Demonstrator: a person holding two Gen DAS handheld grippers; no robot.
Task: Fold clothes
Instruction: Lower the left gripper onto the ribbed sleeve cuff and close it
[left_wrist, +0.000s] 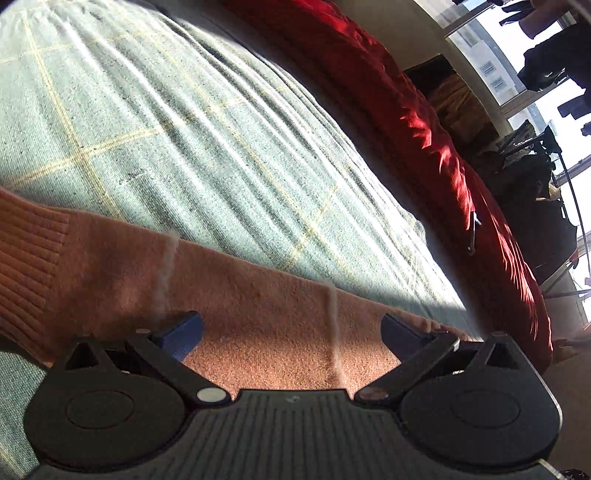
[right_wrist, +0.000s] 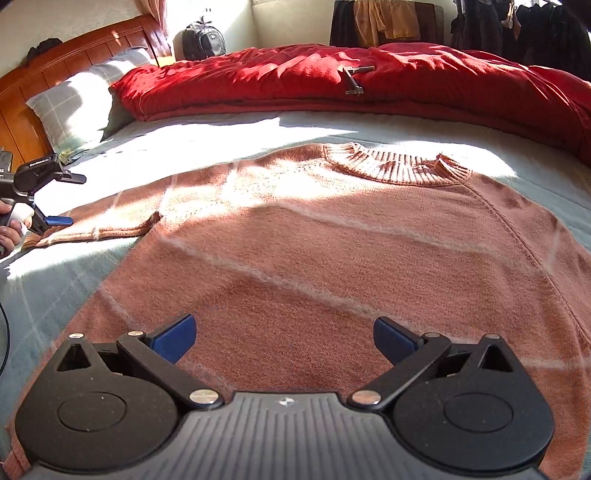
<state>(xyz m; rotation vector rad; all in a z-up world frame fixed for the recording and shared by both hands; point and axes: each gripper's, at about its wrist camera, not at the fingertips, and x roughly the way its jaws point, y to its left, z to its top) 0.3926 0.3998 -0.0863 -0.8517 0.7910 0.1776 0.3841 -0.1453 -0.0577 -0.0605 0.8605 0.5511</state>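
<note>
I have the sweater (right_wrist: 314, 236) lying flat and face up on the bed (right_wrist: 517, 166), spread out, with no fold that I can see. Its ribbed collar (right_wrist: 395, 166) points to the far side, toward the red quilt (right_wrist: 332, 74); the hem is near, under my right gripper (right_wrist: 283, 334), so the long axis runs near to far. One sleeve (right_wrist: 110, 225) stretches out to the left, its cuff by my left gripper (right_wrist: 61, 199).

Both grippers have their fingers apart and hold nothing. In the left wrist view the left gripper (left_wrist: 291, 332) hangs just over the sleeve (left_wrist: 110, 258).

My judgement: to fold that sleeve well, I would pinch it near the cuff, taking only the sleeve and not the sheet below, then carry it straight across the chest, keeping it flat.
</note>
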